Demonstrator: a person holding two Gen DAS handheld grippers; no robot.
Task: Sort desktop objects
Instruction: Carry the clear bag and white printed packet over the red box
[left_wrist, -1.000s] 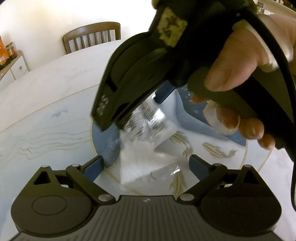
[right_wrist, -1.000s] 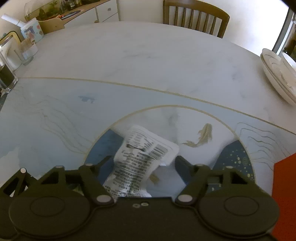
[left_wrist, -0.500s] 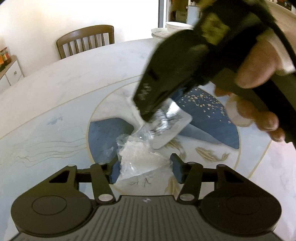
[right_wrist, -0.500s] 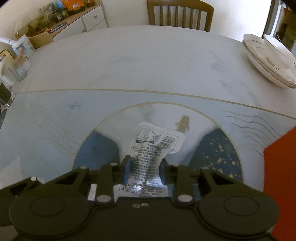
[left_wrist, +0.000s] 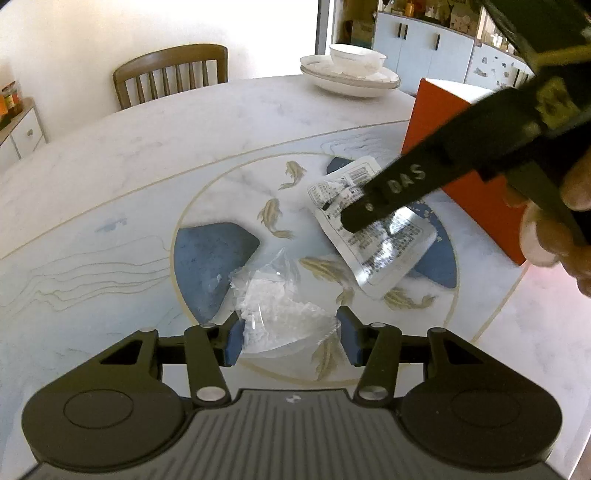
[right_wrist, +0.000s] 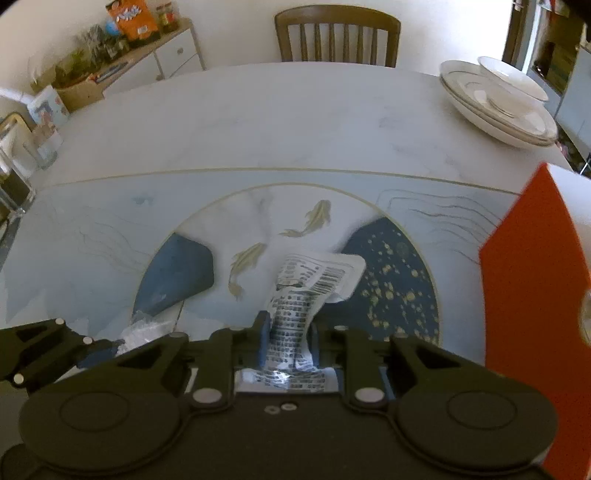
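Observation:
My right gripper (right_wrist: 287, 334) is shut on a silver printed sachet (right_wrist: 295, 317) and holds it lifted above the table; the sachet (left_wrist: 373, 236) hangs from that gripper (left_wrist: 354, 225) in the left wrist view. My left gripper (left_wrist: 290, 334) has its blue pads on either side of a clear plastic bag of white bits (left_wrist: 273, 310) and grips it. The bag (right_wrist: 144, 332) and the left gripper (right_wrist: 92, 350) show at the lower left of the right wrist view.
An orange box (left_wrist: 461, 162) (right_wrist: 532, 325) stands at the right. Stacked white plates with a bowl (left_wrist: 351, 74) (right_wrist: 498, 103) sit at the far table edge. A wooden chair (right_wrist: 336, 37) stands behind. Glass containers (right_wrist: 14, 177) stand at the left edge.
The right gripper closed on the sachet and carried it up and to the right, away from the left gripper. The left gripper narrowed around the clear bag and pulled back.

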